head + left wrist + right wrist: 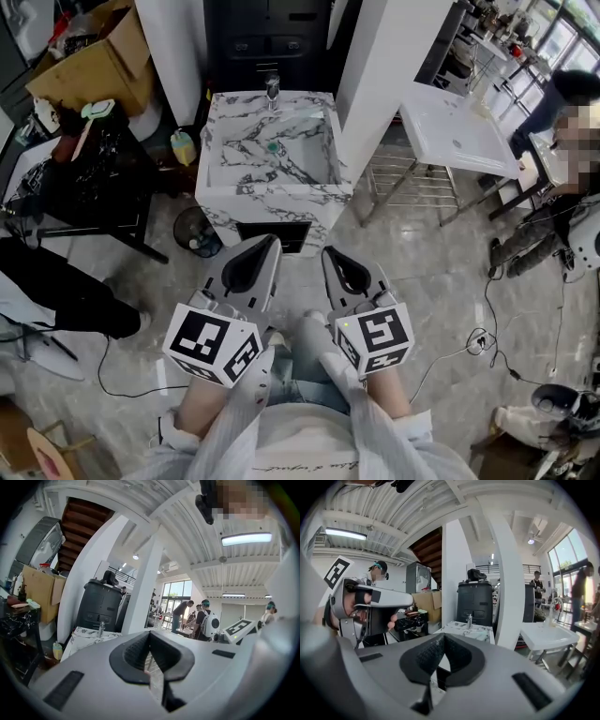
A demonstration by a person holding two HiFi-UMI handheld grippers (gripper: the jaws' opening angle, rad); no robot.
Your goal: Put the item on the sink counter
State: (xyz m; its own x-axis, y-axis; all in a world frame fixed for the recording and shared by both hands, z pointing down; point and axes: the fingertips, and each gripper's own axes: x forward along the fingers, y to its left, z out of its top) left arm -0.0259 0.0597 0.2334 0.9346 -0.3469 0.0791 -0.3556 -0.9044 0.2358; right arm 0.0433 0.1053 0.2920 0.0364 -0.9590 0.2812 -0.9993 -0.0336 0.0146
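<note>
To the left of the left gripper [269, 241] we see a black table [94, 192] heaped with clutter. A cardboard box [94, 70] sits beyond it, and a person's dark trouser leg [66, 295] stretches across the floor. A small black bin [194, 232] stands ahead and just left of that gripper, beside the foot of the sink counter [214, 183], with a yellow-green bottle [183, 147] further on. To the right of the right gripper [330, 251] a white pillar [384, 75] rises just beside the counter. Past it come a white washbasin [455, 131] on a metal frame, a seated person [562, 234] and cables [480, 342] on the floor. Only bare tiled floor lies between the jaw tips and the counter.

The sink counter stands straight ahead of both grippers and near them. They are held side by side and point at its front. It is white marble with dark veins, with a square basin sunk into the top. A chrome tap [273, 91] stands at the far edge, a green plug [273, 146] sits in the basin, and there is a dark opening low in the front. A black cabinet [267, 37] stands behind it.

Both grippers are clenched, jaws pressed together on nothing. We cannot tell which item is meant.
</note>
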